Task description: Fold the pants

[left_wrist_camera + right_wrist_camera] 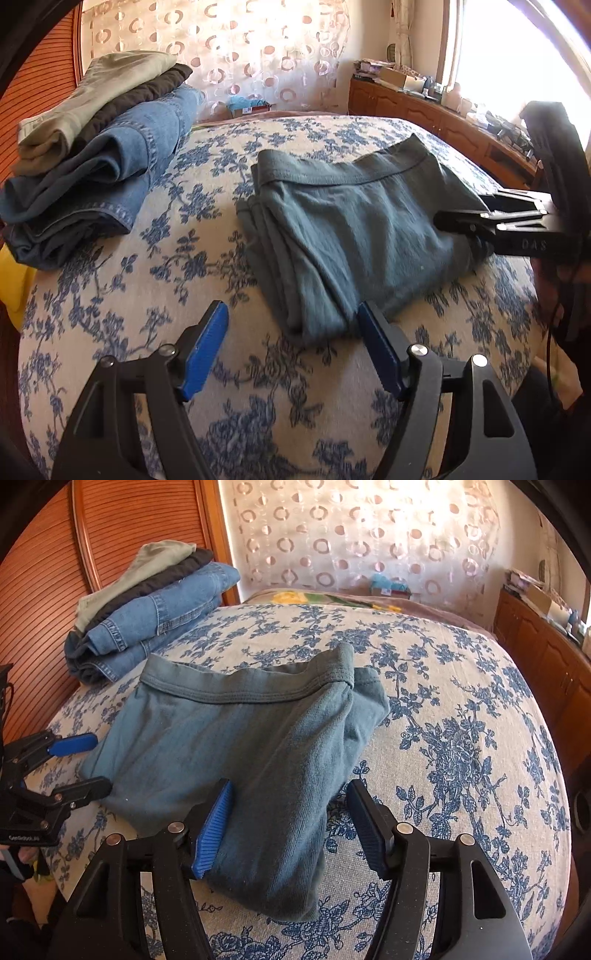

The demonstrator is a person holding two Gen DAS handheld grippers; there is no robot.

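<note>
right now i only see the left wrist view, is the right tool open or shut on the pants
observer: open. the right tool straddles the pants edge, one finger over cloth, the other over the bedspread
operator: is the far corner on that side flat
observer: no, the waistband stands up bunched at its right end

Teal-grey pants [240, 746] lie on a cream bedspread [461, 709] patterned with blue flowers, with a stack [92, 147] of khaki, black and blue denim at ten o'clock, and blue pads [207, 350] on black grippers.
</note>
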